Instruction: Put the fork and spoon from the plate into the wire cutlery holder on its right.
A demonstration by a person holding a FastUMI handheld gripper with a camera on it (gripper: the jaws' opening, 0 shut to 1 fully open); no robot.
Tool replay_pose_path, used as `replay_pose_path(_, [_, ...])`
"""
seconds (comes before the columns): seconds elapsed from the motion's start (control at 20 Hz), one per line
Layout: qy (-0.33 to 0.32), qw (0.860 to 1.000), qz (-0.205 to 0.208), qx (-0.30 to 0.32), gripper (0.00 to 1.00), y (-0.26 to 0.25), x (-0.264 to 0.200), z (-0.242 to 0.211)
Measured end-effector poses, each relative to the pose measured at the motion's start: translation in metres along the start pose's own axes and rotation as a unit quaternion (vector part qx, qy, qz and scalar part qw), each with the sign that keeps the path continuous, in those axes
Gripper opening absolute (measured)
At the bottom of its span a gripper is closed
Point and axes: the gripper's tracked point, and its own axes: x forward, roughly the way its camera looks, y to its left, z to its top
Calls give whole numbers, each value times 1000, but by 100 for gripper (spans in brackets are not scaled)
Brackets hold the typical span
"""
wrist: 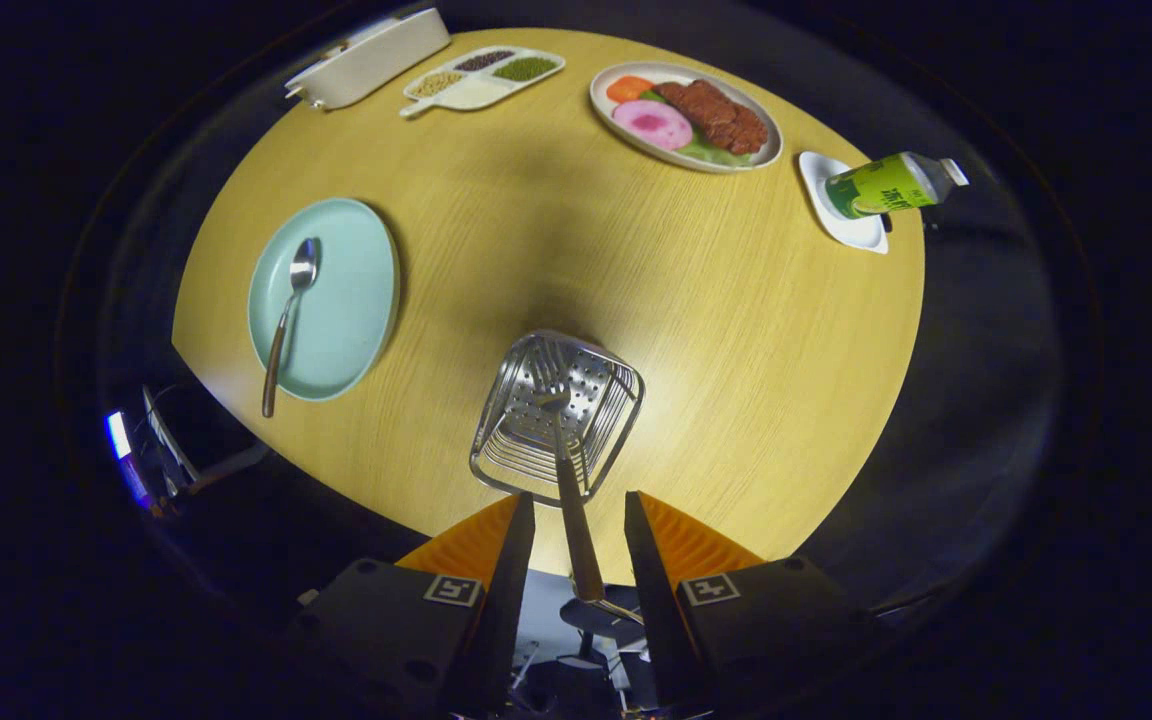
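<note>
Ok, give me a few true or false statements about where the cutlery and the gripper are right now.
1. The fork stands tines-down in the wire holder. True.
2. The gripper is shut on the fork's handle. False: the handle runs between the fingers with a gap on each side.
3. The spoon lies on the plate. True.
4. The spoon is already in the holder. False: it is on the plate, left of the holder.
5. The bottle stands on the plate with the spoon. False: it stands on a small white dish across the table.
</note>
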Motion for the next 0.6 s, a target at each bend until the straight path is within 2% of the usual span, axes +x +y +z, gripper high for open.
replay_pose_path(0.1, [-93, 996, -12, 9, 58, 5, -14, 18])
replay_pose_path(0.2, [-178, 984, -15, 30, 57, 22, -30, 34])
replay_pose_path(0.3, [-239, 970, 0, 53, 57, 51, -41, 45])
replay_pose_path(0.45, [-278, 957, 42, 70, 58, 108, -41, 53])
replay_pose_path(0.6, [-291, 949, 84, 91, 57, 172, -27, 60])
